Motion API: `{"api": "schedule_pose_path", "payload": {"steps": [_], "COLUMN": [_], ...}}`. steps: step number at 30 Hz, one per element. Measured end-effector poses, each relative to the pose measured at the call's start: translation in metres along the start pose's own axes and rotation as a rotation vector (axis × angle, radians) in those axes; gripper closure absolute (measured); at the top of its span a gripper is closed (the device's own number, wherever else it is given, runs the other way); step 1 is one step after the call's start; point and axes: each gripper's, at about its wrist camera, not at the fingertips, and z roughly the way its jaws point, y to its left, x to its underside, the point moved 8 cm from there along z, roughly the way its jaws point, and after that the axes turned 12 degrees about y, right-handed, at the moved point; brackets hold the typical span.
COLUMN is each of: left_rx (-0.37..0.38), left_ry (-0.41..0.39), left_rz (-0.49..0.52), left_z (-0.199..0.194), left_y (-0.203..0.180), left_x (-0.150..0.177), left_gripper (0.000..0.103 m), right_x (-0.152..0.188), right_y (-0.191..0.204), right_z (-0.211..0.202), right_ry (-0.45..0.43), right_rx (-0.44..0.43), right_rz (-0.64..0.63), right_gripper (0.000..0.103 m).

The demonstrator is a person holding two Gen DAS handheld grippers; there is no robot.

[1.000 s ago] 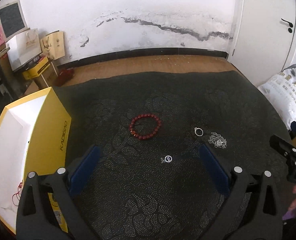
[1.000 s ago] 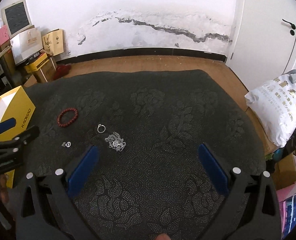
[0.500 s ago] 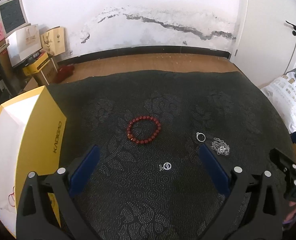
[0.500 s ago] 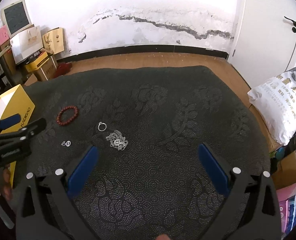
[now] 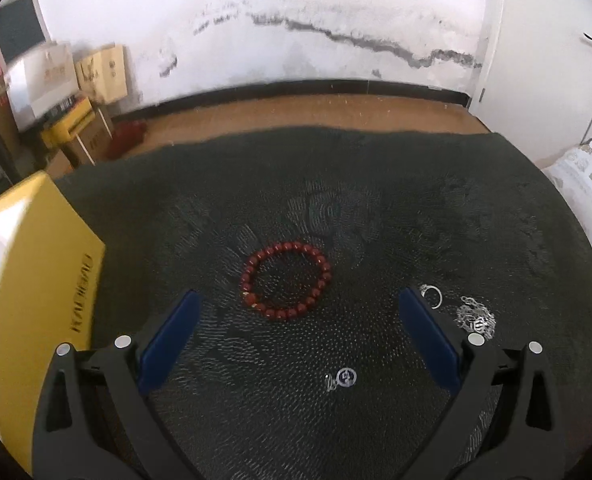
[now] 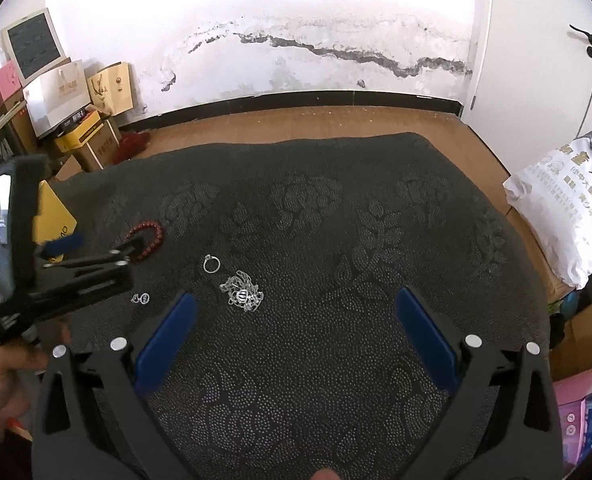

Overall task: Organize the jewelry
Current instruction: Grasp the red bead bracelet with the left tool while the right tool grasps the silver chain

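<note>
A red bead bracelet [image 5: 286,280] lies on the dark cloth [image 5: 336,208], just ahead of my open, empty left gripper [image 5: 296,300]. A small silver pendant [image 5: 345,378] lies between its fingers, nearer the camera. A silver ring [image 5: 432,294] and a tangled silver chain [image 5: 476,320] lie by the right finger. A yellow box [image 5: 36,280] with a white inside stands at the left. In the right wrist view my right gripper [image 6: 296,304] is open and empty, right of the chain [image 6: 242,292], ring [image 6: 211,264] and pendant [image 6: 141,299]. The left gripper [image 6: 84,256] partly hides the bracelet [image 6: 150,238].
The cloth's far edge meets a wooden floor [image 6: 296,124] and white wall. Boxes and bags [image 6: 76,96] stand at the back left. A white sack [image 6: 564,208] lies at the right beyond the cloth edge.
My left gripper has moved forward toward the bracelet, which now sits closer between the fingers. The right gripper has barely moved.
</note>
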Motion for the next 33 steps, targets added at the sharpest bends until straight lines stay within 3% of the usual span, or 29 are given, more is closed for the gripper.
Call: {"api": "schedule_pose_path", "payload": {"steps": [8, 10, 13, 15, 17, 20, 22, 27, 28, 33], "left_rx": [0.008, -0.024, -0.015, -0.02, -0.026, -0.031, -0.048, -0.031, -0.033, -0.025], "left_ry": [0.07, 0.015, 0.019, 0.011, -0.002, -0.002, -0.006, 0.0, -0.01, -0.029], "left_rz": [-0.006, 0.03, -0.005, -0.009, -0.006, -0.001, 0.001, -0.007, -0.005, 0.016], "left_z": [0.055, 0.057, 0.058, 0.056, 0.052, 0.047, 0.042, 0.037, 0.035, 0.02], "left_y": [-0.001, -0.006, -0.006, -0.008, -0.013, -0.016, -0.012, -0.007, -0.006, -0.007], "left_x": [-0.002, -0.006, -0.01, -0.011, -0.012, -0.014, -0.014, -0.013, -0.015, -0.019], "left_gripper": [0.006, 0.006, 0.006, 0.015, 0.044, 0.075, 0.088, 0.091, 0.096, 0.096], "right_x": [-0.001, -0.002, -0.001, -0.001, -0.001, 0.0, 0.0, 0.001, 0.001, 0.0], "right_y": [-0.001, -0.002, -0.006, -0.009, -0.012, -0.017, -0.017, -0.016, -0.015, -0.007], "right_z": [0.001, -0.001, 0.0, 0.001, 0.003, 0.003, 0.001, 0.003, 0.004, 0.01], "right_ry": [0.006, 0.002, 0.002, 0.004, 0.006, 0.01, 0.007, 0.014, 0.015, 0.026], "right_rx": [-0.014, -0.017, -0.017, -0.015, -0.007, -0.008, -0.005, -0.002, -0.001, -0.009], "right_rz": [-0.007, -0.002, 0.0, -0.001, 0.001, 0.012, 0.01, 0.004, 0.001, -0.012], "right_gripper": [0.006, 0.006, 0.006, 0.006, 0.006, 0.006, 0.006, 0.006, 0.006, 0.006]}}
